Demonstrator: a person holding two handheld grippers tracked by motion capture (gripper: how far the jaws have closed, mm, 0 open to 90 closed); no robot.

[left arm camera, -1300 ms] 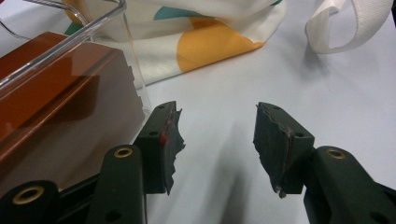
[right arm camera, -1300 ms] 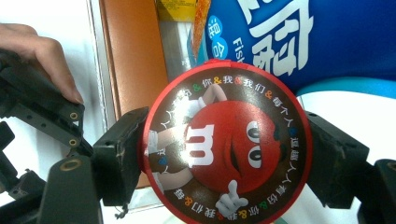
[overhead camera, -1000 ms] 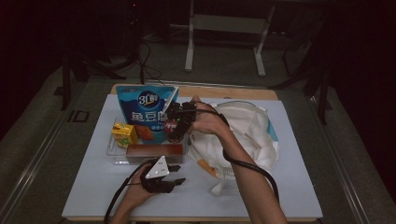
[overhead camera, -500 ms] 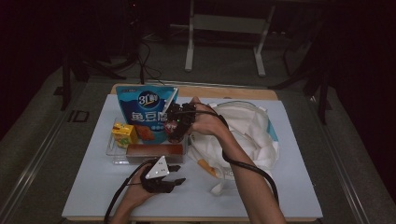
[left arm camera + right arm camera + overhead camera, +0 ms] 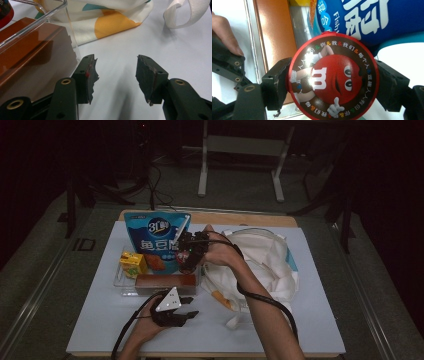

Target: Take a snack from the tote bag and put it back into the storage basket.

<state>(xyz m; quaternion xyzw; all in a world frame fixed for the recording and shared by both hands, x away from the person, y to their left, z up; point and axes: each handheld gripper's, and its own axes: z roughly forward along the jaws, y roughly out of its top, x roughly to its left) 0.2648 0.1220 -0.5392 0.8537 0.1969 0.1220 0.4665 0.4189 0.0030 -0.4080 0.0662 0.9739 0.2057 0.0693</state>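
Dark room around white table (image 5: 310,330), with round red candy tin (image 5: 333,76) clamped between right gripper (image 5: 187,254) jaws above clear tray (image 5: 125,287), seemingly midway from tray toward cloth bag (image 5: 270,260), left gripper (image 5: 172,312) resting spread, empty.

Right gripper (image 5: 186,261), clamped on the round red M&M tin (image 5: 333,76), drifts slightly left and nearer the blue snack bag (image 5: 159,240), above the clear tray (image 5: 121,281).
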